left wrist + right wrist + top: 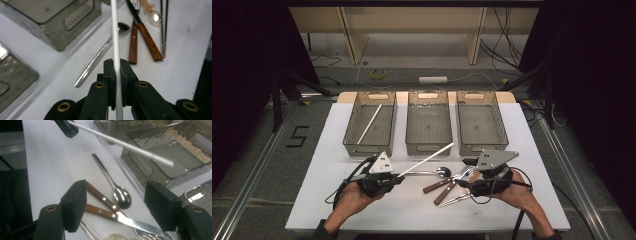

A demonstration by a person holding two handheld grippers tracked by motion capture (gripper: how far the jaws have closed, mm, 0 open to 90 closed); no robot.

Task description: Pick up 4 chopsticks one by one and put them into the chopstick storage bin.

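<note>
My left gripper (398, 176) (116, 67) is shut on a long white stick (428, 158) (115, 35). The stick slants up to the right, off the table, and its free end hangs near the middle bin's front wall. In the right gripper view the white stick (125, 145) crosses overhead. My right gripper (468, 174) (118, 198) stands open above a pile of cutlery, and its pads touch nothing. Under it lie a metal spoon (432, 173) (122, 197) and two wooden-handled utensils (439, 186) (100, 210).
Three grey bins stand in a row at the back: left (369, 148), middle (428, 148), right (503, 135). Another white stick (370, 123) lies in the left bin. A clear plastic spoon (155, 17) and thin black brushes (163, 32) lie beside the cutlery on the white table (327, 200).
</note>
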